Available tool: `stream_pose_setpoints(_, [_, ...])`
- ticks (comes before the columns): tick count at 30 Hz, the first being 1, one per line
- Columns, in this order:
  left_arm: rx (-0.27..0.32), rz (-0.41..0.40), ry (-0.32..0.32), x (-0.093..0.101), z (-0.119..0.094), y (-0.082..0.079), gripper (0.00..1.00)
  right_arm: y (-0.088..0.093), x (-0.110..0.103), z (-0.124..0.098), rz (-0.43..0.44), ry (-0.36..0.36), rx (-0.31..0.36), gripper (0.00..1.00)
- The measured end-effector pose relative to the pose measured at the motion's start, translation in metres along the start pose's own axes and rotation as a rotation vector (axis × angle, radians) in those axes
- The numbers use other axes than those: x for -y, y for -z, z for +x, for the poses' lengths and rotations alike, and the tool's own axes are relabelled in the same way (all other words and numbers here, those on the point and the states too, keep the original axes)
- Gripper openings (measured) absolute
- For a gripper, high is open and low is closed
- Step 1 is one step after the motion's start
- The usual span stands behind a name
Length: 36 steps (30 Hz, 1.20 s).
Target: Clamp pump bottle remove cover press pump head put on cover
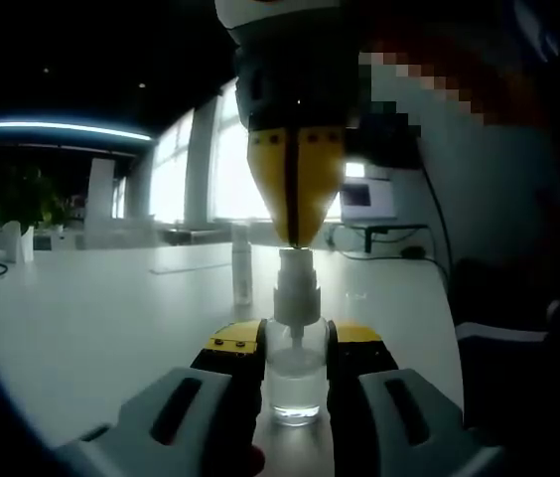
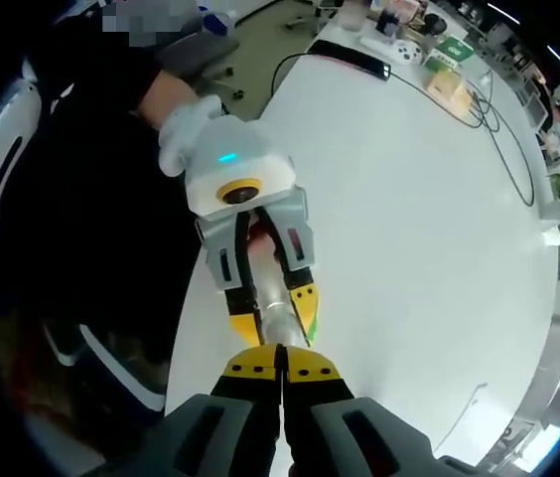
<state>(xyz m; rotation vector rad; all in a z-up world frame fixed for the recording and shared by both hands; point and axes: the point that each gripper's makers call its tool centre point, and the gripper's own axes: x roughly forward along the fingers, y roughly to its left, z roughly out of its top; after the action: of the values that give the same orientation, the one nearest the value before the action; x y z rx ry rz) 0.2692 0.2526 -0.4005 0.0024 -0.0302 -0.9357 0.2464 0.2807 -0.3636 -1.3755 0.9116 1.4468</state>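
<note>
- Pump bottle (image 1: 295, 373) stands upright on the white table (image 1: 91, 318), squeezed between the jaws of the left tool (image 1: 295, 353); the yellow-tipped jaws press its clear body on both sides.
- Bottle body: transparent, cylindrical, with clear liquid in the lower part; a pale neck and white pump head (image 1: 297, 266) rise above it.
- Right tool (image 1: 295, 234) comes down from above in the left gripper view, jaws together to a yellow point with a dark seam, the tip touching the top of the pump head.
- In the right gripper view, the right tool (image 2: 280, 370) shows its jaws closed against each other, tips directly over the bottle (image 2: 275, 320), which appears as a pale cylinder seen nearly end-on.
- Left tool (image 2: 272, 316) in that view: grey and white housing with a yellow ring and a small teal light, jaws on either side of the bottle, held by a gloved hand (image 2: 186, 124).
- A second slim, pale cylinder, likely the cover (image 1: 242, 263), stands upright on the table behind the bottle, well apart from both tools.
- Table surface is smooth, matte white, with a rounded edge; cables (image 2: 479, 109) and small boxes lie at its far end.
</note>
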Motion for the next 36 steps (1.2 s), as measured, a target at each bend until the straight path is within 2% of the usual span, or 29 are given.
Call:
stream_pose_setpoints(7, [0.001, 0.002, 0.001, 0.0011, 0.0, -0.0008, 0.15, 0.0005, 0.0, -0.001, -0.04, 0.0, -0.042, 0.0])
stream_pose_setpoints(36, [-0.004, -0.005, 0.0, -0.0011, -0.0001, -0.0014, 0.15, 0.0008, 0.002, -0.0029, -0.018, -0.001, -0.016, 0.0])
